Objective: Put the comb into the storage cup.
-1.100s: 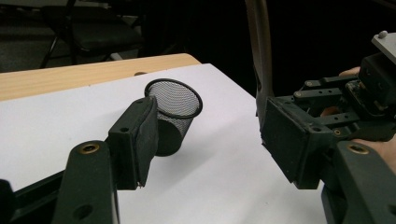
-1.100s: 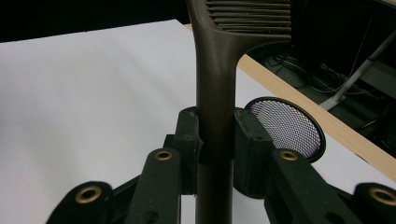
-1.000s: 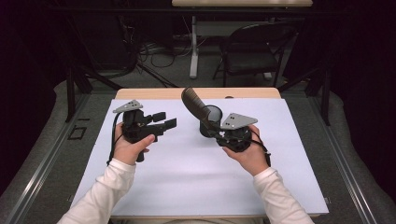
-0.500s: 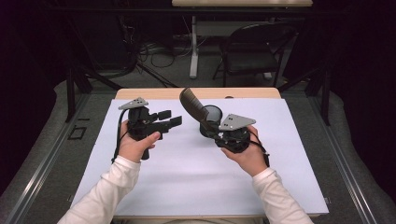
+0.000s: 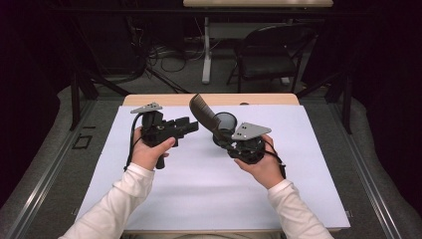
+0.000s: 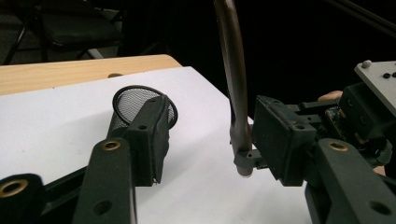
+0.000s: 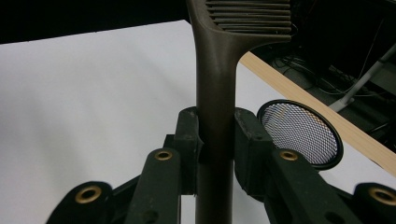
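Note:
My right gripper (image 5: pixel 220 136) (image 7: pixel 215 137) is shut on the handle of a dark brown slotted spatula (image 5: pixel 201 110) (image 7: pixel 215 88), whose head points up and to the left. My left gripper (image 5: pixel 192 125) (image 6: pixel 212 128) is open and held level at the left, pointing at the spatula. In the left gripper view the spatula's handle (image 6: pixel 235 88) hangs between the open jaws, close to the right one. A black mesh cup (image 5: pixel 225 121) (image 6: pixel 140 103) (image 7: pixel 300 130) sits on the white sheet just behind the right gripper.
A white sheet (image 5: pixel 209 194) covers the table, with a bare wooden strip (image 5: pixel 268 99) along the far edge. A black chair (image 5: pixel 266 59) and table legs with cables stand on the floor beyond.
My left gripper has moved right, toward the spatula, so the handle now lies between its open jaws. The right gripper has held the spatula almost still.

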